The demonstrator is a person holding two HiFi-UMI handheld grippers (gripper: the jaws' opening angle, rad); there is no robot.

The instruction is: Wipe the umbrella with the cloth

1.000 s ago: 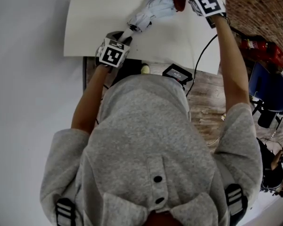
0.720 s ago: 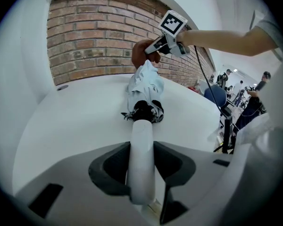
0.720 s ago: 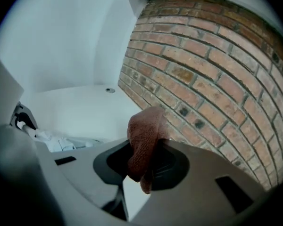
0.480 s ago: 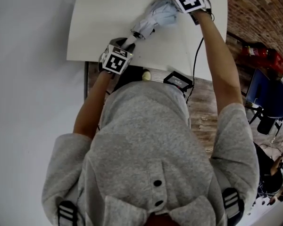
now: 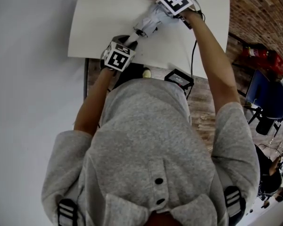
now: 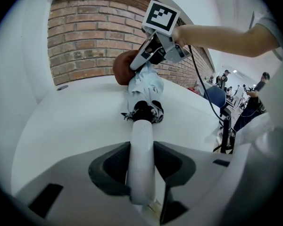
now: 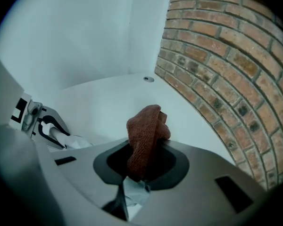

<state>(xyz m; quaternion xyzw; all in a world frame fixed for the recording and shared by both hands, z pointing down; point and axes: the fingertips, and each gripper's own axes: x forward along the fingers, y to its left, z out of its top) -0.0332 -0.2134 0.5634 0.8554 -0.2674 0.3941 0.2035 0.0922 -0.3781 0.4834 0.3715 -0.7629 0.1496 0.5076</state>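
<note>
Now the left gripper (image 6: 140,172) is clamped on the white handle (image 6: 141,140) of the folded umbrella (image 6: 144,84), which lies on the white table (image 5: 104,22). The right gripper (image 7: 140,167) pinches the rust-brown cloth (image 7: 146,128) against the canopy, covering its far end. A brick wall (image 6: 89,41) stands behind.

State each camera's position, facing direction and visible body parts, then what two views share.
Head view: on the head, steeply down at the white table; grey hooded top, both forearms.
Left gripper view: on the left gripper, along the folded pale umbrella; right forearm.
Right gripper view: on the right gripper, toward the brick wall; no body visible.
Shared: both gripper views show the reddish-brown cloth.
</note>
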